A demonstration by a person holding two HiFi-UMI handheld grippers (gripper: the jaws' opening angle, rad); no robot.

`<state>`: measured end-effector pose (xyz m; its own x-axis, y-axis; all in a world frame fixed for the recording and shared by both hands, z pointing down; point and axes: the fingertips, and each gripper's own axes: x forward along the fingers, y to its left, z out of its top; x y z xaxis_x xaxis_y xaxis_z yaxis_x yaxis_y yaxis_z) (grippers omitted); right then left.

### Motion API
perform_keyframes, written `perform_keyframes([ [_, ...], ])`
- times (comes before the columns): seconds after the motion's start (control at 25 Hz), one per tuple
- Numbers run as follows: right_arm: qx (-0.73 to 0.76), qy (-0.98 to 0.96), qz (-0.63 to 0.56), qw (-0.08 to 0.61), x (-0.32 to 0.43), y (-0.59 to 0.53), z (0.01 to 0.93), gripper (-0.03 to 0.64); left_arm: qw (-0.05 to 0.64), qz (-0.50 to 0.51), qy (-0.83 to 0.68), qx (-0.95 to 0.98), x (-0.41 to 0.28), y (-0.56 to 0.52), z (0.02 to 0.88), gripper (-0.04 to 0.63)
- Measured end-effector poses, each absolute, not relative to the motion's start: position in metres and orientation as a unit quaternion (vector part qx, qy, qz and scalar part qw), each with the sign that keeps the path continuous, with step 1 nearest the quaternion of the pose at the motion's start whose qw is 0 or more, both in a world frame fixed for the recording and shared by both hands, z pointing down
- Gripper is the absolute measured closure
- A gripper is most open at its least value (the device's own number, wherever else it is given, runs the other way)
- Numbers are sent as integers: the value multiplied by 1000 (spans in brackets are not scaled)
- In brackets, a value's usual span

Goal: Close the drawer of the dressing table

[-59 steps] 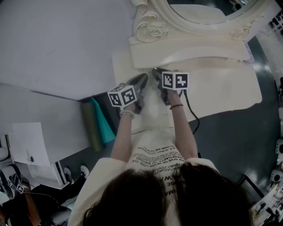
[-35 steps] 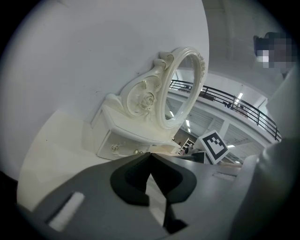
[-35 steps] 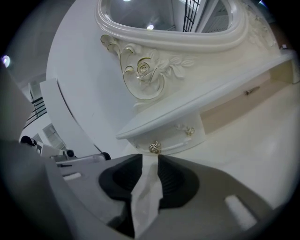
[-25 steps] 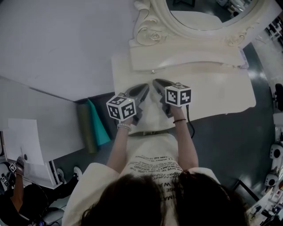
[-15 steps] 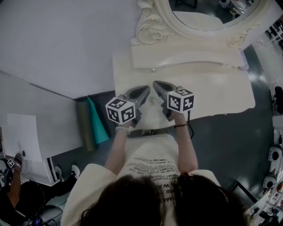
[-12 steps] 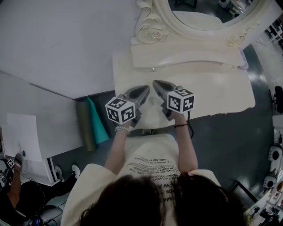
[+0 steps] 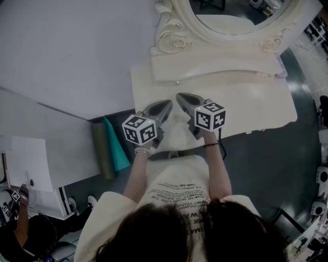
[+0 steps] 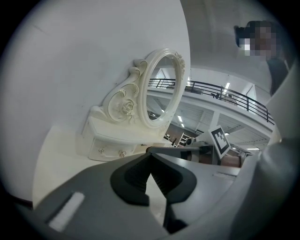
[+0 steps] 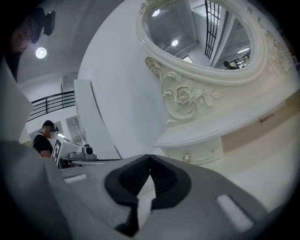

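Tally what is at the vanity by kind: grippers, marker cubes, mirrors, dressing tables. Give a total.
grippers: 2 (left gripper, right gripper)
marker cubes: 2 ()
mirror: 1
dressing table: 1
total: 6

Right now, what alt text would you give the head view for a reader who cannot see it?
Seen from above, a person holds the left gripper and the right gripper, both shut and empty, side by side over the cream dressing table. A carved oval mirror stands at the table's back.
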<state>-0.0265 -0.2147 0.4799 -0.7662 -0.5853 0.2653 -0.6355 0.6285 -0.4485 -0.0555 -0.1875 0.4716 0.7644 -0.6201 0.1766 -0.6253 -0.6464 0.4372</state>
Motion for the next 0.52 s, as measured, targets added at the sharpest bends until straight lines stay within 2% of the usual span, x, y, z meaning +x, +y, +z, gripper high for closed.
perform_keyframes([
  [0.52, 335, -902, 267, 45, -23, -217, 481, 614, 247, 6, -340, 907, -52, -191, 475, 591],
])
